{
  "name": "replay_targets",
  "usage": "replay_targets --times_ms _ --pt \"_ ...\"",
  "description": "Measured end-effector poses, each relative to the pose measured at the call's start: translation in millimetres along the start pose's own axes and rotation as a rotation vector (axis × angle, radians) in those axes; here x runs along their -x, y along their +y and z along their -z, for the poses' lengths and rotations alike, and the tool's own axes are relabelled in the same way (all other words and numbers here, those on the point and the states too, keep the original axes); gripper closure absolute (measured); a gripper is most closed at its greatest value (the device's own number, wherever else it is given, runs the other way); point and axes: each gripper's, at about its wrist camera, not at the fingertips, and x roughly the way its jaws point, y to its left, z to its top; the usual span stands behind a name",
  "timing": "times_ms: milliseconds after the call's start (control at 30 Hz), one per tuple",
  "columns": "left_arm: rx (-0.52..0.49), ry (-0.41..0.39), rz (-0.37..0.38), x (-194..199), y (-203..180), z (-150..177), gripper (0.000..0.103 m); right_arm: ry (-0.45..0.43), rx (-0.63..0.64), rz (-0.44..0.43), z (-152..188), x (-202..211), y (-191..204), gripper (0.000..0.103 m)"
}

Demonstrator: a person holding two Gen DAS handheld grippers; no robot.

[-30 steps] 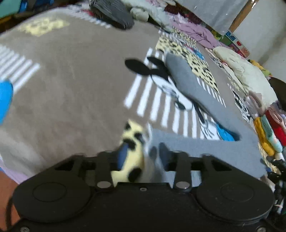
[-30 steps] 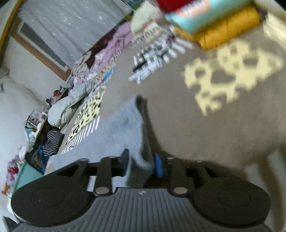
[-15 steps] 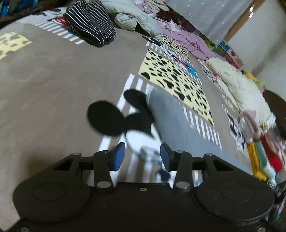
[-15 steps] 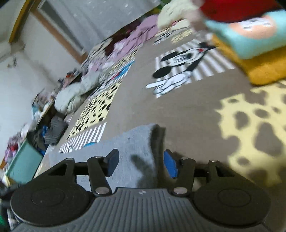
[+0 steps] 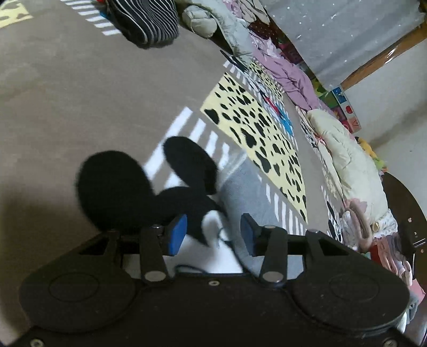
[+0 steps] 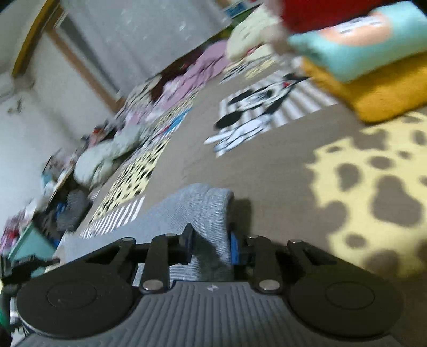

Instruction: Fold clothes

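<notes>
A grey knit garment [image 6: 197, 211] lies on the brown patterned blanket [image 6: 280, 170]. In the right wrist view its folded end sits between the fingers of my right gripper [image 6: 209, 244], which stand close on both sides of the cloth. In the left wrist view the same grey garment [image 5: 245, 186] lies just ahead and right of my left gripper [image 5: 212, 233], which is open and empty over the black mouse print [image 5: 117, 184] on the blanket.
A stack of folded clothes, teal [image 6: 368, 45] on mustard [image 6: 373, 90], stands at the right. A striped dark garment [image 5: 149, 21], a pale bundle [image 5: 344, 160] and purple clothes [image 5: 288, 74] lie along the blanket's far edges. A dark round table [image 5: 405, 213] is at the right.
My left gripper let go of the cloth, opened and moved back over the mouse print. My right gripper opened half a second ago and has closed in on the grey garment's end again.
</notes>
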Motion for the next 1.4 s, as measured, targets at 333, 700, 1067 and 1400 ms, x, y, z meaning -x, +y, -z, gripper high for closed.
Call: replay_targets --times_ms 333,700,1067,1400 --pt "-0.032 -0.031 -0.015 -27.4 -23.4 -7.4 0.054 -0.092 -0.010 0.123 10.3 17.7 -6.2 0.076" --pt "-0.220 -0.002 0.034 -31.2 -60.4 -2.3 0.093 -0.067 -0.164 0.018 7.1 15.6 -44.7 0.069" --pt "-0.131 -0.012 -0.189 -29.2 -31.6 -18.5 0.055 -0.046 0.016 0.069 8.6 9.4 -23.2 0.070" --pt "-0.274 -0.023 -0.100 -32.3 -42.2 2.7 0.094 -0.056 -0.017 0.036 5.6 12.2 -29.1 0.059"
